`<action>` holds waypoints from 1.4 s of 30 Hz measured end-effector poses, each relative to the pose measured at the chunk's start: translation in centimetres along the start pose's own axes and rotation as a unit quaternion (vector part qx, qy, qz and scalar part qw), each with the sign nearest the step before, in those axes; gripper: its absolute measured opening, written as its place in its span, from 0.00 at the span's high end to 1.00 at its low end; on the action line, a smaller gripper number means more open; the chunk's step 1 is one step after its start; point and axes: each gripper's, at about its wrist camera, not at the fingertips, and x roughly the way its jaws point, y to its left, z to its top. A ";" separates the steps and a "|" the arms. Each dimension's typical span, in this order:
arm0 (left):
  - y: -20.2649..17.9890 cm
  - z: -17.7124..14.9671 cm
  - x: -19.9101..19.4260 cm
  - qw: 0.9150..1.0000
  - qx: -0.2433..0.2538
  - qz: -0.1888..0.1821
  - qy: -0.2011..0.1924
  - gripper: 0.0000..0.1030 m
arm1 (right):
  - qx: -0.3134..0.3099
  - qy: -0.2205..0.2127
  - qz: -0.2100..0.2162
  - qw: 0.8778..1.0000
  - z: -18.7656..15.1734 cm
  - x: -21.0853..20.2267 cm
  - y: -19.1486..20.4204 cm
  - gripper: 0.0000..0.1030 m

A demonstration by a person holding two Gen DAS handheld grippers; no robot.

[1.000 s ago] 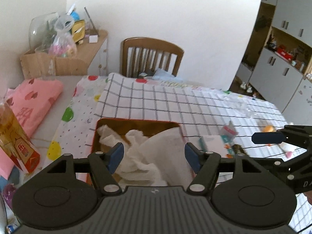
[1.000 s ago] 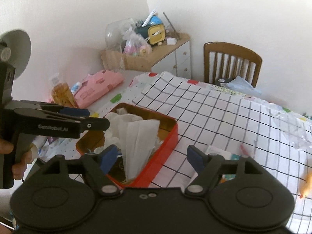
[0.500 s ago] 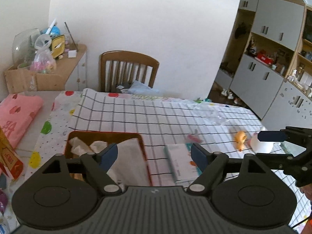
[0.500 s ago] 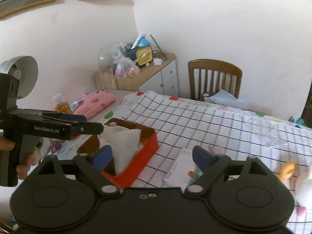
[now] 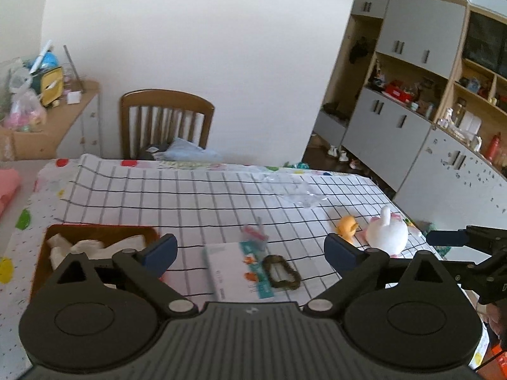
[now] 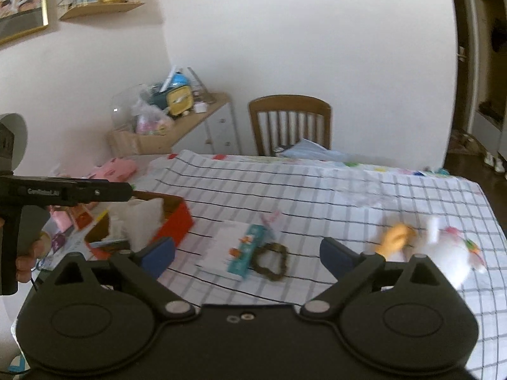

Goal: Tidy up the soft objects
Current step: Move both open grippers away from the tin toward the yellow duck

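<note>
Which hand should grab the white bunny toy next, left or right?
Probably right. The right tongs are open, and the white bunny toy lies just off their right tip. The left tongs, open too, sit nearer the red box, farther from it.

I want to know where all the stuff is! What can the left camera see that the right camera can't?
Only the left wrist view shows the tall cupboards and shelves along the wall, and the right gripper at its edge. Only the right wrist view shows the picture frame, the wall shelf and the left gripper from the side. Both show the red box of white cloths, the white plush toy, the small orange toy, the brown hair tie, the chair and the checked tablecloth.
</note>
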 end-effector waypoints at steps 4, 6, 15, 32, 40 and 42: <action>-1.9 0.0 1.8 1.000 0.016 0.013 0.000 0.02 | 0.007 0.005 -0.017 1.000 -0.9 -0.3 -2.0 0.05; -2.8 0.0 3.0 1.000 0.021 0.021 0.003 0.02 | 0.007 0.009 -0.024 1.000 -1.3 -0.3 -2.7 0.05; -4.9 -0.2 9.2 0.997 0.021 0.017 0.068 0.02 | -0.001 0.019 -0.066 0.998 -2.4 1.5 -6.1 0.05; -5.1 -0.9 19.6 0.992 0.045 0.076 0.093 0.02 | 0.049 0.067 -0.158 0.984 -2.1 12.3 -12.4 0.16; -4.8 -1.0 23.2 0.987 0.054 0.112 0.100 0.02 | 0.092 0.077 -0.212 0.970 -2.3 17.3 -13.2 0.27; -4.8 -1.1 23.9 0.986 0.056 0.115 0.103 0.02 | 0.097 0.076 -0.225 0.966 -2.4 18.0 -13.4 0.29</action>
